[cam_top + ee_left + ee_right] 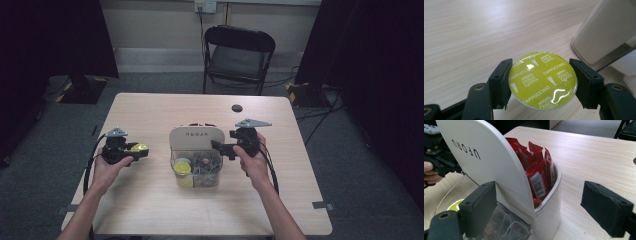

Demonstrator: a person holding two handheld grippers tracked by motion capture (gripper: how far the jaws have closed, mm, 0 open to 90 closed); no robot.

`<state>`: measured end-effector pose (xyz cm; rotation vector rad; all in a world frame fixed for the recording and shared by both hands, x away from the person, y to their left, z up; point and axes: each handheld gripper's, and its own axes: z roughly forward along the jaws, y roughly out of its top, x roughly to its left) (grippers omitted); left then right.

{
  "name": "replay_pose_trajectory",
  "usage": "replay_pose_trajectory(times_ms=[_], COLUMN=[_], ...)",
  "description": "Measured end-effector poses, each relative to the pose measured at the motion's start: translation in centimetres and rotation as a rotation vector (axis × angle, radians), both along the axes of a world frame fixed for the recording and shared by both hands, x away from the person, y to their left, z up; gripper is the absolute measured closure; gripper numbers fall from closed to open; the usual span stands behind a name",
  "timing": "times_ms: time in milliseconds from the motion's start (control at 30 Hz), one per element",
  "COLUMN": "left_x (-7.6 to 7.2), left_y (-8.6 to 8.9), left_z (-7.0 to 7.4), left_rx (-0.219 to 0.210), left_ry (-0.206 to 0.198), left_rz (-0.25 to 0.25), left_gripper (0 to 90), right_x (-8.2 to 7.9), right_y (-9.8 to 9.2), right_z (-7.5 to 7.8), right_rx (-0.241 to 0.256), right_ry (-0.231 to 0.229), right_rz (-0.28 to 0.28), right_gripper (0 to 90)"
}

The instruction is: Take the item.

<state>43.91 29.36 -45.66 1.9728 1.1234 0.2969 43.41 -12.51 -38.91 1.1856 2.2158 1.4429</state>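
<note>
Two grippers, one held capsule (542, 80), one organiser (196, 137), one chair (239, 55).

The white organizer (499, 170) hides the lower parts of the red packets (537, 170) behind its tall panel, and the right tool view's bottom edge cuts off its clear front bin. In the high view the bin's contents (200, 167) are too small to tell apart. The left tool (541, 82) covers both side edges of the yellow capsule (542, 80)
</note>
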Motion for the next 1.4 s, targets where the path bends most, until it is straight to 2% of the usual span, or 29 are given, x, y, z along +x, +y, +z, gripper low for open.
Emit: replay_pose_trajectory(times_ms=[167, 367, 467, 533, 600, 767, 900, 967, 1133, 1233, 1267, 1367, 1400], left_x=[0.4, 0.7, 1.0, 1.0, 1.0, 1.1, 1.0, 1.0, 0.8, 0.8, 0.7, 0.3, 0.0], left_y=[0.3, 0.2, 0.1, -0.2, -0.5, -0.5, -0.5, -0.5, -0.7, -0.5, -0.4, -0.2, 0.2], left_z=[-1.4, -1.9, -2.5, -2.6, -2.6, -2.7, -2.7, -2.7, -2.3, -2.3, -2.2, -2.0, -1.8], left_rx=[0.006, 0.017, 0.031, 0.060, 0.060, 0.052, 0.028, 0.015, 0.028, 0.027, 0.018, 0.014, -0.001], left_ry=[0.028, 0.038, 0.055, 0.064, 0.061, 0.062, 0.067, 0.066, 0.050, 0.054, 0.073, 0.061, 0.057], left_rz=[0.021, 0.018, 0.018, 0.003, 0.002, 0.000, -0.005, -0.005, 0.003, 0.005, 0.005, 0.008, 0.019], left_gripper=[37.9, 37.9, 37.9, 37.9, 37.8, 37.7, 36.8, 31.3, 22.6, 22.2, 22.1, 22.2, 22.0], right_x=[0.0, 0.0, 0.0, -0.1, 0.0, 0.0, 0.0, 0.0, 0.0, 0.0, -0.1, -0.1, -0.1], right_y=[0.0, 0.0, 0.1, 0.0, -0.1, -0.1, -0.1, -0.1, -0.1, -0.1, 0.0, -0.1, -0.1], right_z=[0.0, 0.0, 0.0, 0.0, 0.0, 0.0, 0.0, 0.0, 0.0, 0.0, 0.0, 0.0, 0.0], right_rx=[-0.002, 0.003, -0.001, -0.004, 0.000, 0.000, 0.000, -0.001, 0.000, 0.001, -0.001, -0.001, 0.000], right_ry=[-0.001, 0.003, 0.000, -0.001, 0.002, 0.001, 0.001, 0.000, 0.001, 0.001, 0.000, 0.000, 0.001], right_rz=[-0.002, 0.001, -0.002, -0.002, -0.001, -0.001, -0.002, -0.003, -0.002, -0.003, -0.003, -0.003, -0.005], right_gripper=[12.7, 12.5, 12.8, 12.9, 12.7, 12.8, 12.7, 12.8, 12.7, 12.7, 12.9, 13.0, 12.8])
